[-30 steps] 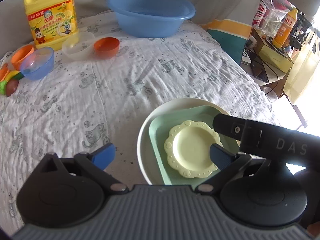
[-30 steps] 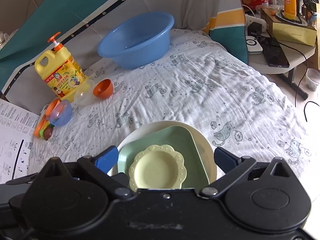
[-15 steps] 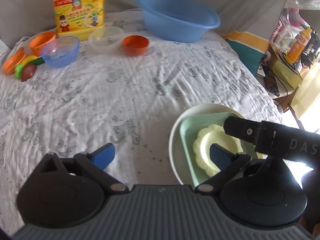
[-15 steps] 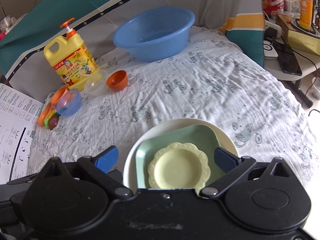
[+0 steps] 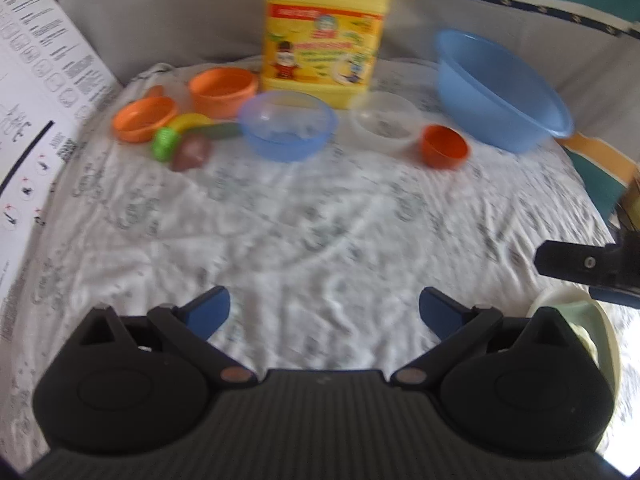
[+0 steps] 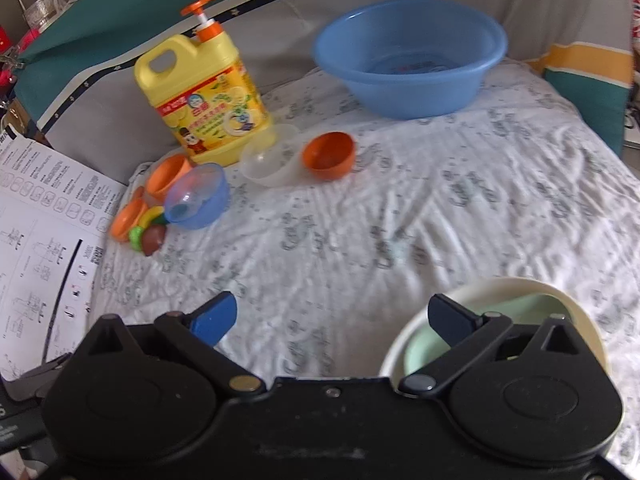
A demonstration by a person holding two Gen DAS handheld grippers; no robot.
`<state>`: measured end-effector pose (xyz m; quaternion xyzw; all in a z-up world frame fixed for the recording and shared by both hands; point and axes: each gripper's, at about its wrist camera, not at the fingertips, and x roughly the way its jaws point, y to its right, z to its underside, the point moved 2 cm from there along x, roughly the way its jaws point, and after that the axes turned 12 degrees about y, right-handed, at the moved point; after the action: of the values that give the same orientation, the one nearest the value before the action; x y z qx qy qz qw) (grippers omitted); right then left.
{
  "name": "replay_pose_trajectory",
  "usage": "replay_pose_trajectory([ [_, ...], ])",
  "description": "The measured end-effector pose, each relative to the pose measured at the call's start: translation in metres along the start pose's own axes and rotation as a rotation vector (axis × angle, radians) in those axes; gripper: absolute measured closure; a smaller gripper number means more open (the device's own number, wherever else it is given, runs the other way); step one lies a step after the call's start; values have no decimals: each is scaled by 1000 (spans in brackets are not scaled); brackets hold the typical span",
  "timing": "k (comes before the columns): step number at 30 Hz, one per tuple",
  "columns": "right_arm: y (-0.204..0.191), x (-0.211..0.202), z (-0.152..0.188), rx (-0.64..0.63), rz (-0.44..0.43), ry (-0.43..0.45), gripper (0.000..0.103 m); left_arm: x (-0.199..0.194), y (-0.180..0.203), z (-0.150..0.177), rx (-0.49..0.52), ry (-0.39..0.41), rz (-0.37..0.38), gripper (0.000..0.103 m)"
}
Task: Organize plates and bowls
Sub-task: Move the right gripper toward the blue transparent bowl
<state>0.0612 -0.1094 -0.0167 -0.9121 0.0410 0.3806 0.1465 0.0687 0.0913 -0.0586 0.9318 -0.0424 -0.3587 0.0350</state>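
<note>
Bowls point(image 6: 196, 196) before detergent bottle point(image 6: 208, 100)

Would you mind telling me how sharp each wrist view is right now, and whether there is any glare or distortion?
Left wrist view: motion-blurred throughout, the detergent bottle label unreadable, cloth print smeared; bright glare at the lower right edge. Right wrist view: sharper, the blue basin crisp, cloth print slightly soft. Both: fisheye bending and dark corners; both grippers stay sharp.
</note>
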Motion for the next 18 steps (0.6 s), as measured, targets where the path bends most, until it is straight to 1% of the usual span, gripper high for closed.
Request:
replay_pose_trajectory([
  [3,-22,17,-8,1,-24,-9,0,10,-26,-13,-22,22,-41,0],
  [8,-45,51,-23,18,-23,-24,1,29,-60,-34,-46,51,-86,0],
  [12,-59,79,-32,44,-23,-37,17,48,-76,-49,-34,61,-115,0],
  [13,-62,85,-34,56,-30,-44,19,53,-78,-53,-31,63,-117,0],
  [15,-68,98,-38,77,-49,-59,28,64,-81,-63,-27,71,-116,0],
  [16,-71,104,-39,86,-58,-66,30,68,-81,-68,-25,75,-113,0],
  [18,-79,118,-43,100,-72,-79,38,77,-80,-77,-19,85,-107,0],
])
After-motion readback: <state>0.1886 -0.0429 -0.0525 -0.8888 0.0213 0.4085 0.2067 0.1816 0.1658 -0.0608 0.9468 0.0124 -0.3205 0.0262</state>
